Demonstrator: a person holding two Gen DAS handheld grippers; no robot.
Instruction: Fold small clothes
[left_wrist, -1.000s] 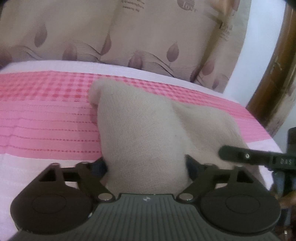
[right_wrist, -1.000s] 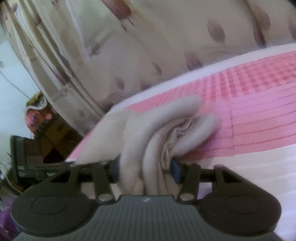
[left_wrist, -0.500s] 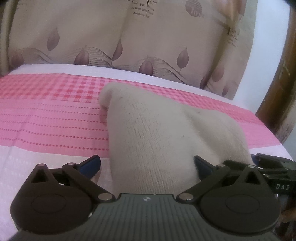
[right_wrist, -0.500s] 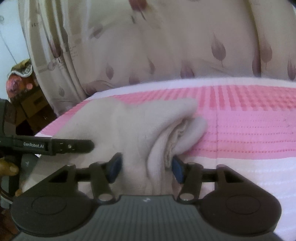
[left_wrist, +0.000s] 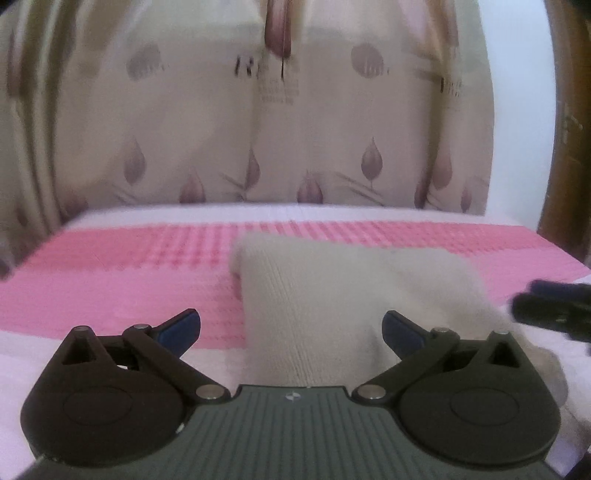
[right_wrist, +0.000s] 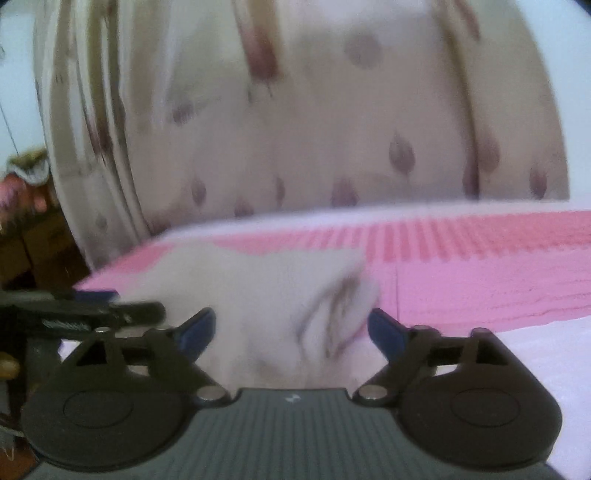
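The small garment (left_wrist: 332, 306) is showing a plain beige, a fine ribbed knit running down its front; in the right wrist view it is looking paler, almost cream, with darker lines in its folds. The bedsheet (left_wrist: 122, 280) under it is showing a bright pink band, checked along its far part and striped with dotted rows nearer, and is fading to pale lilac-white at both edges. The curtain (left_wrist: 184, 122) behind is showing cream with dusky mauve leaf shapes and some dark lettering. The left gripper (left_wrist: 291, 328) and right gripper (right_wrist: 291, 328) are showing black arms, grey ribbed bodies and blue pads (left_wrist: 181, 328)
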